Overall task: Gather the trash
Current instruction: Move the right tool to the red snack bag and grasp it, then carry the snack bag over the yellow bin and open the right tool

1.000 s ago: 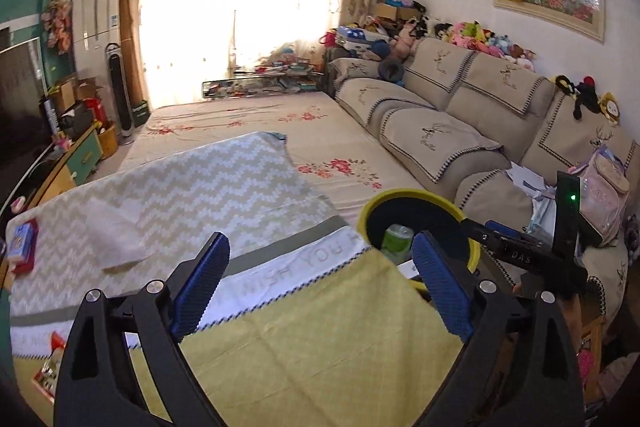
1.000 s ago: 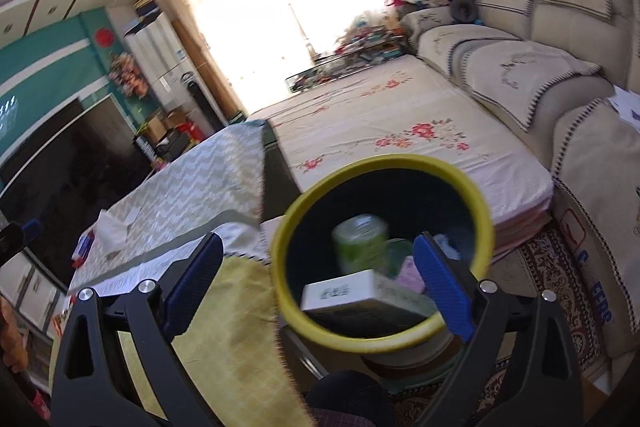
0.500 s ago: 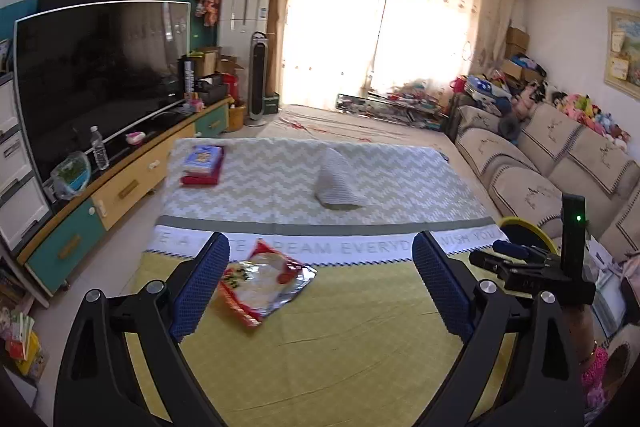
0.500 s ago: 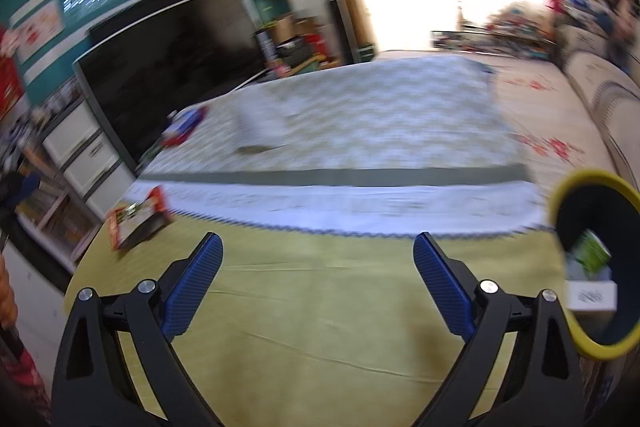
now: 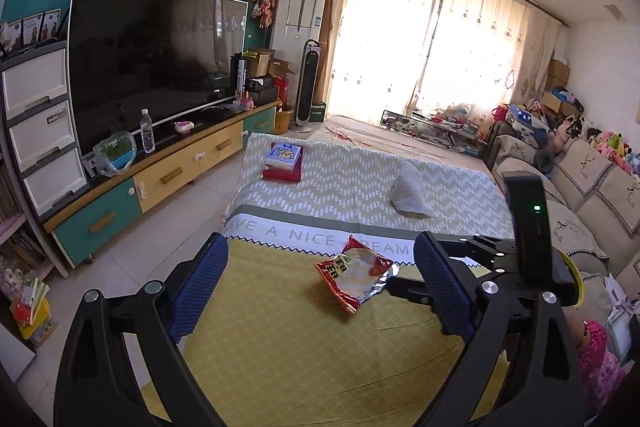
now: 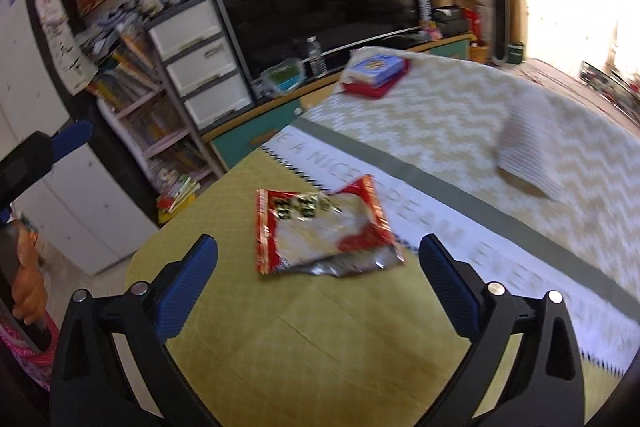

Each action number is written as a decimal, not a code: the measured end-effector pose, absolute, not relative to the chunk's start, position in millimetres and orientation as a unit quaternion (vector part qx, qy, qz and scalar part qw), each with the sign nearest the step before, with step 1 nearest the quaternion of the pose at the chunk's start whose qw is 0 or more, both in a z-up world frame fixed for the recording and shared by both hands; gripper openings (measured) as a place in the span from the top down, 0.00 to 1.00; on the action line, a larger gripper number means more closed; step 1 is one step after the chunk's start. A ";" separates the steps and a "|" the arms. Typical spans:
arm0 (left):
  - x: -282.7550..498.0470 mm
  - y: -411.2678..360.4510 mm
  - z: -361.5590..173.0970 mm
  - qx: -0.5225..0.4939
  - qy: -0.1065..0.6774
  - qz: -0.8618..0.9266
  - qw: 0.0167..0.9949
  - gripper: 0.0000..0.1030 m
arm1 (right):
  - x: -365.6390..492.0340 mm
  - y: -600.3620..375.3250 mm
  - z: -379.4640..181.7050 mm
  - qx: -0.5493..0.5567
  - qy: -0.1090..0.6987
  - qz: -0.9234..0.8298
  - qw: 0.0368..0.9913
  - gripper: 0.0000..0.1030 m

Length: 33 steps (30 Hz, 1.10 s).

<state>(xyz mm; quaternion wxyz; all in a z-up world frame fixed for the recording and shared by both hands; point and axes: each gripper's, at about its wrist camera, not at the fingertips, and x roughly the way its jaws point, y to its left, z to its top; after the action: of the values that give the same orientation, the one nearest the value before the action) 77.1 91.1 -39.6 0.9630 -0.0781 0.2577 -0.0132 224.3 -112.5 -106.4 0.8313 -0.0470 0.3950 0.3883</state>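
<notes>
A red and silver snack wrapper [image 5: 354, 273] lies flat on the yellow part of the table cloth; it also shows in the right wrist view [image 6: 324, 227], just ahead of my right gripper [image 6: 318, 267], which is open and empty. My left gripper [image 5: 320, 283] is open and empty, above the yellow cloth with the wrapper between and beyond its fingers. The body of the right gripper [image 5: 500, 267] shows in the left wrist view at the right. A sliver of the yellow bin rim [image 5: 578, 285] shows behind it.
A folded white cloth [image 5: 410, 195] and a red box with a blue pack [image 5: 283, 163] lie further back on the table. A TV [image 5: 156, 59] on a low cabinet stands left. A sofa [image 5: 580, 187] runs along the right.
Both grippers have swung left, away from the yellow bin and toward the table. The snack wrapper is now close in front of both, and the bin has almost left view.
</notes>
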 end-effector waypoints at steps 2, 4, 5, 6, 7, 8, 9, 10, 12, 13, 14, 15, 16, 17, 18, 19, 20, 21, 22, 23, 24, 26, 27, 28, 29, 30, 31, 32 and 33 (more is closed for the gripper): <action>78.1 93.3 -42.1 -0.080 0.260 -0.013 0.962 0.10 | 236.0 -95.7 -113.1 -0.068 0.407 0.390 0.823 0.07; 78.9 95.3 -44.5 -0.082 0.263 -0.014 0.961 0.10 | 250.1 -86.0 -120.5 -0.079 0.419 0.370 0.826 0.07; 78.4 96.3 -46.0 -0.082 0.264 -0.014 0.961 0.10 | 257.1 -82.7 -123.6 -0.077 0.426 0.369 0.822 0.07; 79.3 96.9 -47.9 -0.082 0.267 -0.014 0.960 0.10 | 264.3 -81.1 -127.7 -0.074 0.436 0.366 0.818 0.07; 80.3 97.4 -49.7 -0.083 0.269 -0.014 0.960 0.10 | 269.0 -80.0 -131.0 -0.072 0.446 0.362 0.815 0.07; 81.2 97.7 -50.5 -0.084 0.271 -0.014 0.959 0.10 | 271.9 -78.1 -134.9 -0.072 0.455 0.361 0.810 0.07; 82.3 98.4 -52.0 -0.084 0.273 -0.014 0.958 0.10 | 272.5 -74.5 -139.2 -0.076 0.463 0.365 0.804 0.07; 82.6 98.5 -53.2 -0.085 0.274 -0.013 0.958 0.10 | 272.6 -70.7 -143.4 -0.083 0.468 0.366 0.800 0.07; 85.2 98.6 -55.1 -0.088 0.277 -0.014 0.957 0.10 | 269.5 -66.7 -150.0 -0.101 0.475 0.359 0.797 0.07; 85.7 99.6 -55.6 -0.089 0.277 -0.015 0.957 0.10 | 266.7 -65.5 -150.6 -0.108 0.471 0.358 0.799 0.07; 86.3 98.6 -56.2 -0.089 0.278 -0.016 0.956 0.10 | 263.9 -64.3 -150.9 -0.116 0.468 0.356 0.801 0.10; 86.1 96.9 -56.6 -0.089 0.279 -0.017 0.956 0.10 | 262.1 -63.5 -151.3 -0.123 0.464 0.353 0.803 0.16; 86.5 95.4 -56.0 -0.088 0.280 -0.018 0.956 0.10 | 260.4 -63.1 -151.0 -0.128 0.461 0.348 0.806 0.19; 87.5 93.5 -56.7 -0.087 0.281 -0.020 0.955 0.10 | 259.0 -63.4 -150.4 -0.132 0.459 0.345 0.808 0.25; 88.4 91.5 -57.3 -0.086 0.283 -0.021 0.955 0.10 | 258.4 -63.5 -150.8 -0.132 0.458 0.346 0.808 0.32; 89.1 91.2 -56.1 -0.085 0.283 -0.022 0.955 0.10 | 257.7 -64.6 -150.3 -0.131 0.457 0.347 0.808 0.36; 89.8 89.2 -55.9 -0.084 0.284 -0.023 0.955 0.10 | 257.6 -66.1 -149.9 -0.129 0.456 0.346 0.810 0.47; 90.4 87.0 -56.1 -0.083 0.284 -0.025 0.955 0.10 | 257.7 -67.8 -149.5 -0.126 0.456 0.344 0.811 0.61; 89.7 85.2 -56.5 -0.082 0.284 -0.026 0.955 0.10 | 257.8 -70.2 -149.2 -0.122 0.456 0.344 0.811 0.68; 89.9 85.0 -57.1 -0.082 0.285 -0.027 0.955 0.10 | 258.2 -72.0 -149.4 -0.117 0.458 0.346 0.810 0.82; 90.6 83.9 -57.2 -0.081 0.285 -0.028 0.955 0.10 | 258.9 -74.8 -149.5 -0.109 0.461 0.347 0.810 0.90; 92.0 83.0 -58.8 -0.080 0.287 -0.031 0.954 0.10 | 257.7 -80.5 -149.1 -0.100 0.461 0.347 0.811 0.90; 92.7 81.7 -59.4 -0.079 0.289 -0.032 0.954 0.10 | 257.0 -82.5 -148.1 -0.096 0.459 0.345 0.813 0.91; 93.7 80.0 -60.2 -0.078 0.290 -0.033 0.953 0.10 | 255.8 -85.8 -146.7 -0.092 0.456 0.344 0.815 0.92; 93.7 80.1 -61.5 -0.078 0.291 -0.035 0.953 0.10 | 254.3 -89.5 -144.6 -0.088 0.454 0.342 0.818 0.93; 94.6 78.4 -62.1 -0.077 0.292 -0.037 0.952 0.10 | 252.5 -93.5 -142.6 -0.083 0.451 0.340 0.821 0.94; 96.2 78.9 -62.9 -0.077 0.293 -0.039 0.952 0.10 | 250.6 -97.9 -140.2 -0.077 0.449 0.338 0.823 0.94; 97.3 77.3 -63.3 -0.076 0.294 -0.041 0.952 0.10 | 248.4 -104.5 -136.8 -0.069 0.446 0.335 0.827 0.94; 98.8 75.6 -63.9 -0.075 0.295 -0.044 0.952 0.10 | 246.3 -110.3 -134.3 -0.062 0.443 0.332 0.831 0.94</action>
<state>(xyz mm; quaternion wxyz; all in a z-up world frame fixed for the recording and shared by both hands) 98.8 75.6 -63.9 0.9516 -0.0753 0.2948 -0.0438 246.3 -110.3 -134.3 0.8305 -0.0624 0.4431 0.3317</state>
